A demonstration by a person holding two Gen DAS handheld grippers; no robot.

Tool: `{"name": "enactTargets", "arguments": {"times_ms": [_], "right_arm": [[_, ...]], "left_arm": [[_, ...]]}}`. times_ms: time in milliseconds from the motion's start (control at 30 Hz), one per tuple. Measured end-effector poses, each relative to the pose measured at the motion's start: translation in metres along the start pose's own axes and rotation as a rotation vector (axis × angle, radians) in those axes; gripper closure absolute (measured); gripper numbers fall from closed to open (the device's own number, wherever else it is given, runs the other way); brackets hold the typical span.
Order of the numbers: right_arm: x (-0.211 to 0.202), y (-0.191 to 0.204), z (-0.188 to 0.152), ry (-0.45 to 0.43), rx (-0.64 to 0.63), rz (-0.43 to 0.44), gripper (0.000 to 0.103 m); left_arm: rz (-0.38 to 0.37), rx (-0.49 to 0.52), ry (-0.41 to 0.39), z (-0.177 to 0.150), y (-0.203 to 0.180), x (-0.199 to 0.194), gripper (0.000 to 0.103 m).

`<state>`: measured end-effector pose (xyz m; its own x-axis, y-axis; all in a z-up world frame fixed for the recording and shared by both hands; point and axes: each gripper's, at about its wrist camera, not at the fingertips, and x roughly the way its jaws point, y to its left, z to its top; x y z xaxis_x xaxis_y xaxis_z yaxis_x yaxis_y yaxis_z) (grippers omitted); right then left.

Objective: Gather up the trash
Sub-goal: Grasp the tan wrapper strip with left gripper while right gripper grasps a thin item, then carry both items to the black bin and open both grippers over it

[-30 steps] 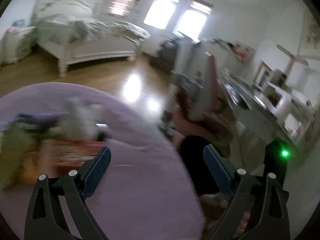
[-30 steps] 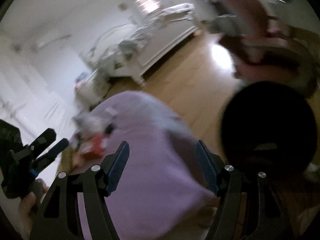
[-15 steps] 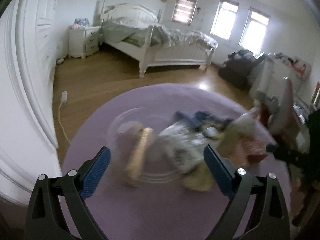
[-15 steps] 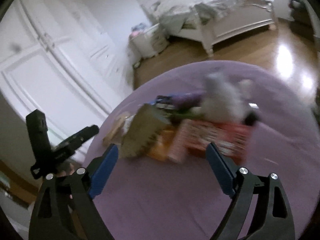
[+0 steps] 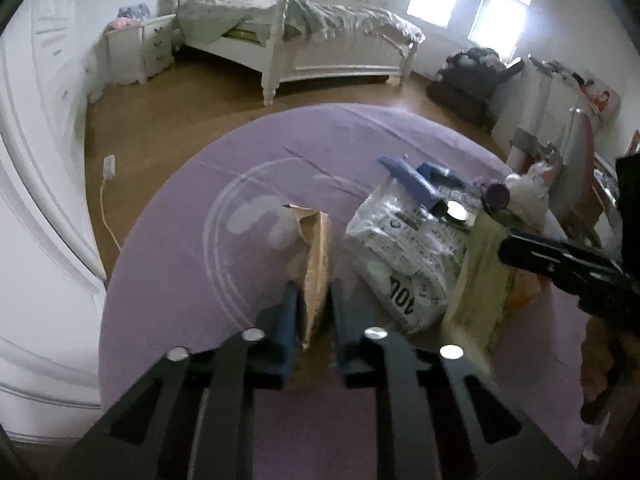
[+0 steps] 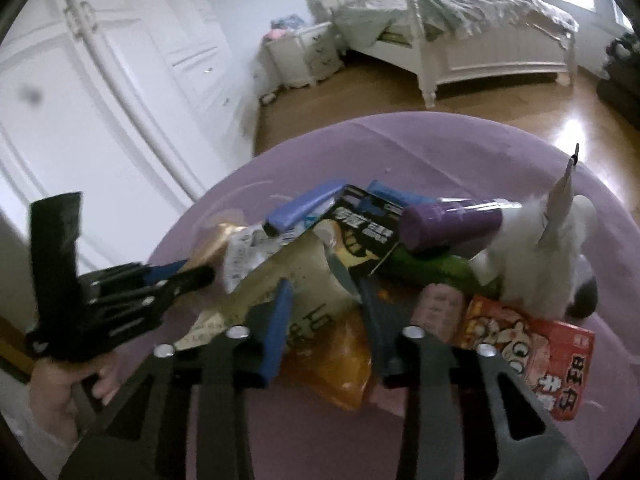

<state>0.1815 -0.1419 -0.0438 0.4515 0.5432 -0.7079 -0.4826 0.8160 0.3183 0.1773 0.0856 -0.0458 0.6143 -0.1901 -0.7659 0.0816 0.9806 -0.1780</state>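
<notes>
A heap of trash lies on a round purple table (image 5: 208, 248). My left gripper (image 5: 311, 300) is shut on a tan paper packet (image 5: 314, 256), which stands upright between the blue pads. It also shows in the right wrist view (image 6: 212, 246). My right gripper (image 6: 322, 296) is closed around a cream wrapper (image 6: 304, 280) over an orange bag (image 6: 332, 364). In the pile are a white printed bag (image 5: 404, 256), a purple tube (image 6: 452, 222), a black snack packet (image 6: 364, 232), a red box (image 6: 536, 356) and a white plush toy (image 6: 536, 252).
A clear glass plate (image 5: 240, 216) lies on the table under the tan packet. A white bed (image 5: 320, 36) and nightstand (image 5: 140, 48) stand across the wood floor. White wardrobe doors (image 6: 100, 92) are at the left. A cluttered desk (image 5: 572, 92) is at the right.
Both grippers have swung in over the trash pile and closed. The left now pinches the tan packet; the right has closed on the cream wrapper.
</notes>
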Motion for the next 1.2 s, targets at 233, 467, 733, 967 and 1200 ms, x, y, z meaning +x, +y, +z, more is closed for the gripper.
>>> {"name": "enactTargets", "arguments": {"times_ms": [233, 467, 733, 967, 1200], "right_arm": [[-0.051, 0.008, -0.01, -0.091, 0.033, 0.116, 0.095], [-0.109, 0.002, -0.025, -0.151, 0.053, 0.118, 0.096], [-0.154, -0.012, -0.04, -0.203, 0.073, 0.039, 0.096], [-0.152, -0.046, -0.069, -0.159, 0.197, 0.02, 0.097], [-0.182, -0.052, -0.078, -0.237, 0.193, -0.018, 0.097]], "left_arm": [[0.001, -0.065, -0.104, -0.016, -0.01, -0.035, 0.095], [-0.093, -0.16, -0.303, -0.048, -0.07, -0.102, 0.095], [-0.171, -0.102, -0.296, -0.062, -0.117, -0.104, 0.095], [-0.148, -0.126, -0.256, -0.075, -0.102, -0.096, 0.095], [-0.141, -0.119, -0.232, -0.08, -0.104, -0.093, 0.095]]}}
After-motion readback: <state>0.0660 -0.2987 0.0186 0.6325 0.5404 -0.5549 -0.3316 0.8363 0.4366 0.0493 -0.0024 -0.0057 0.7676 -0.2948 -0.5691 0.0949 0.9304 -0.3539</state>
